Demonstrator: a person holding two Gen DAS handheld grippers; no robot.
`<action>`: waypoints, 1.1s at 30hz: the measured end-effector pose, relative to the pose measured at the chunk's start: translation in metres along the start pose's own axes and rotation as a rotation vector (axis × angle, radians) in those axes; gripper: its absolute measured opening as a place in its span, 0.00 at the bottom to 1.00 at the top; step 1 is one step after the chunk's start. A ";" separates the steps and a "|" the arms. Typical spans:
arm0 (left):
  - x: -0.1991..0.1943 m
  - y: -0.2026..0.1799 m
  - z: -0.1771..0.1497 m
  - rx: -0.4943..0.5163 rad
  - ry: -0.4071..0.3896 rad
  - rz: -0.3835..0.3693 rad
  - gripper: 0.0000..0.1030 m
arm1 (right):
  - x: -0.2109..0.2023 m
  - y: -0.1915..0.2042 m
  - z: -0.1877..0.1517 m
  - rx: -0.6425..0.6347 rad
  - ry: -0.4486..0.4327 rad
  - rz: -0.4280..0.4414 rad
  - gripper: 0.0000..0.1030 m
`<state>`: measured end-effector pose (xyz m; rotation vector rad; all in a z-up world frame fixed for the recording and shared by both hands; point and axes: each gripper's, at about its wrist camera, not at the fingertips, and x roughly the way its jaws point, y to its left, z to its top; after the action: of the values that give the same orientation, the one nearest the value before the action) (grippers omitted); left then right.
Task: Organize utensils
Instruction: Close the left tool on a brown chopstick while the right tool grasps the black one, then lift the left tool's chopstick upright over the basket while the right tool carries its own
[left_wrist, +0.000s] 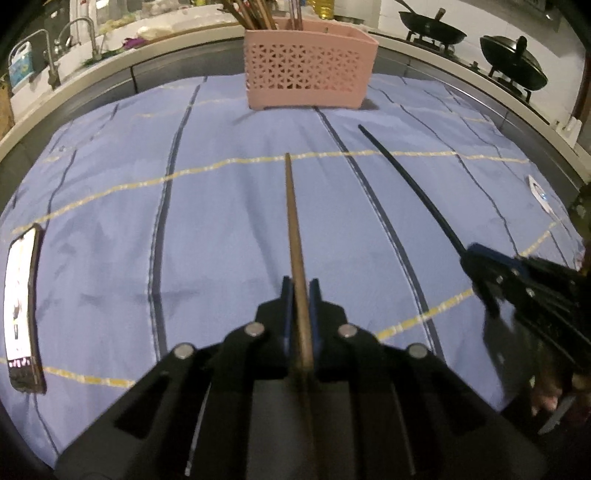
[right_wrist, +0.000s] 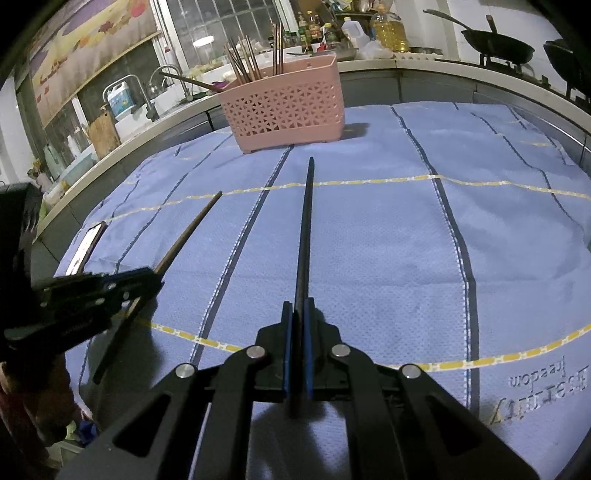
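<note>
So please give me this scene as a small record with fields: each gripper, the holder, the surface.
left gripper: shut on brown wooden chopstick
right gripper: shut on black chopstick
holder: pink perforated plastic basket, chopsticks standing inside
surface: blue striped cloth
other: phone lying on the cloth's left edge

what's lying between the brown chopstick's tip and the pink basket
Nothing but bare blue cloth between brown chopstick and pink basket, in the left wrist view.

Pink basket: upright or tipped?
Upright. The pink basket stands on its base on the blue cloth, open top up, with chopsticks sticking out of it in both views.
</note>
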<state>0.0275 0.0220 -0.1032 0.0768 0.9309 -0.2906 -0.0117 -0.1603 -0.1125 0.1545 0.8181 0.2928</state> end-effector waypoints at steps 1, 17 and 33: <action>0.000 0.002 0.002 -0.010 0.011 -0.021 0.11 | 0.000 0.000 0.000 0.004 0.000 0.004 0.07; 0.033 -0.007 0.053 0.078 0.027 0.075 0.26 | 0.025 -0.018 0.043 0.044 0.098 0.052 0.07; 0.037 0.010 0.061 -0.006 0.005 -0.038 0.05 | 0.100 -0.008 0.128 -0.028 0.215 0.063 0.05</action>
<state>0.0987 0.0123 -0.0970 0.0548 0.9386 -0.3227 0.1487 -0.1393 -0.0976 0.1245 1.0232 0.3849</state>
